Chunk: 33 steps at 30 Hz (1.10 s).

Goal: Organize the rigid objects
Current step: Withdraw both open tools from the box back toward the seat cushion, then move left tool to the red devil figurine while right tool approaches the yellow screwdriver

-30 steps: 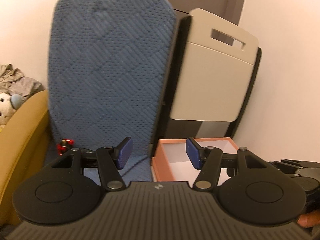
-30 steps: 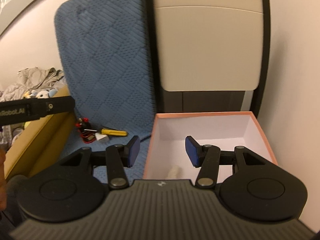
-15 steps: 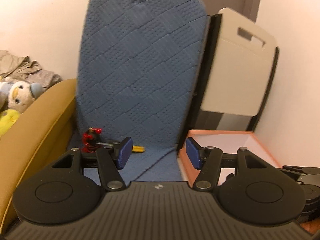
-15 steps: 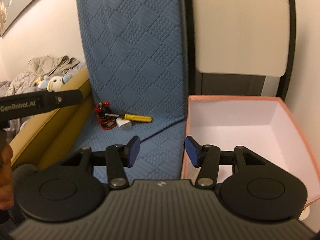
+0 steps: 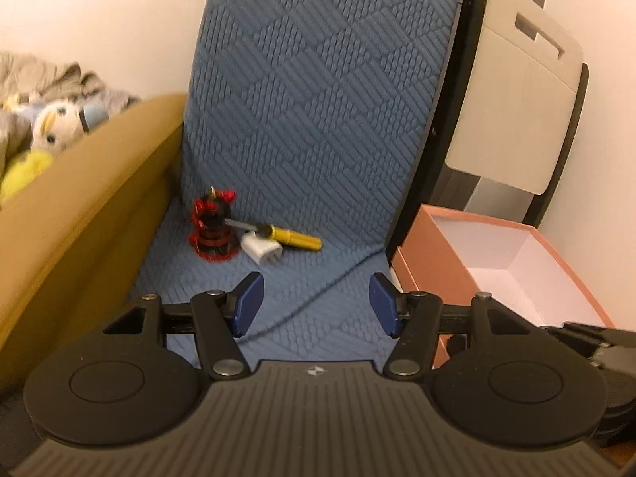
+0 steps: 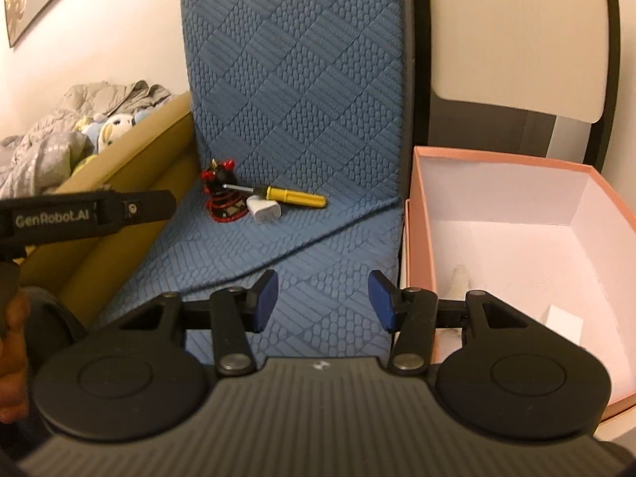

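Left wrist view: the jaws of the left gripper [image 5: 316, 304] stand wide apart with nothing between them, low in the frame over the blue quilted mat [image 5: 318, 119]. At centre left on the mat lie a red-and-black figurine [image 5: 212, 224], a yellow-handled screwdriver [image 5: 288, 236] and a white charger plug [image 5: 260, 248], clustered and touching one another. At right stands the pink box [image 5: 433, 274], open-topped, just beside the mat; the part of its white interior that shows holds nothing. Right wrist view: the jaws of the right gripper [image 6: 322, 302] are likewise apart and hold nothing, low in the frame. The same cluster of figurine [image 6: 222, 190], screwdriver [image 6: 292, 195] and plug [image 6: 264, 210] sits left of centre. Only this view looks down to the floor of the box [image 6: 415, 246], showing a small white card [image 6: 564, 322] at lower right and a pale smudge near it. It also shows the other gripper's body at the left edge.
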Motion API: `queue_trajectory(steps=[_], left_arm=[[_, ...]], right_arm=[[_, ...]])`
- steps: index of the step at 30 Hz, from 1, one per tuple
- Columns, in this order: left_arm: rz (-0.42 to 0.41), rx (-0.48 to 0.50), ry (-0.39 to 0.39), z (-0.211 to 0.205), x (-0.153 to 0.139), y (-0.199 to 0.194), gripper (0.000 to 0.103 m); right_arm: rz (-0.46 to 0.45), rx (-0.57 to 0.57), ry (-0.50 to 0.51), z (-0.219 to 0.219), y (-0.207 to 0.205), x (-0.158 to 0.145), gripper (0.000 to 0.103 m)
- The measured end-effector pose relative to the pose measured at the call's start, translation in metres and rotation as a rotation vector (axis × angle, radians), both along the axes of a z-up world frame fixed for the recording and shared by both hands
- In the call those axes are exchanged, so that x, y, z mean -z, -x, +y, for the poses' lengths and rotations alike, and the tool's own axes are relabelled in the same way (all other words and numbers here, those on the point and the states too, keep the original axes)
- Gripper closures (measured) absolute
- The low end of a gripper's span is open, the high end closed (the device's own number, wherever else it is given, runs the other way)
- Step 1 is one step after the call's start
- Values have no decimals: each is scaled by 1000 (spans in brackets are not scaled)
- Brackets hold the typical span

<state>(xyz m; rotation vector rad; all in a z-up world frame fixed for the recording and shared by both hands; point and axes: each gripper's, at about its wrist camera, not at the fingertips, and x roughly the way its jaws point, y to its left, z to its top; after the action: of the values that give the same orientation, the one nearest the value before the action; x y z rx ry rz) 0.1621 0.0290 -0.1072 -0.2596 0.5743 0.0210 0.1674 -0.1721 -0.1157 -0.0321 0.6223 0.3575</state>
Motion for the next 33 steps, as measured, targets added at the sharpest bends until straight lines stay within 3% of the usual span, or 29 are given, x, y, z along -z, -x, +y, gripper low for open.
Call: queue_trajectory(steps=[11,21,33], left_arm=[[34,-44,8,7,29,-17,38],[62,-79,-41,4,50,-67,38],[123,-113,-83,35,58,-135,38]], right_arm=[[0,1,6,8,-9,19,50],[1,-32,23,23,-45,27,50],[-2,-118,80,48,-95,33,50]])
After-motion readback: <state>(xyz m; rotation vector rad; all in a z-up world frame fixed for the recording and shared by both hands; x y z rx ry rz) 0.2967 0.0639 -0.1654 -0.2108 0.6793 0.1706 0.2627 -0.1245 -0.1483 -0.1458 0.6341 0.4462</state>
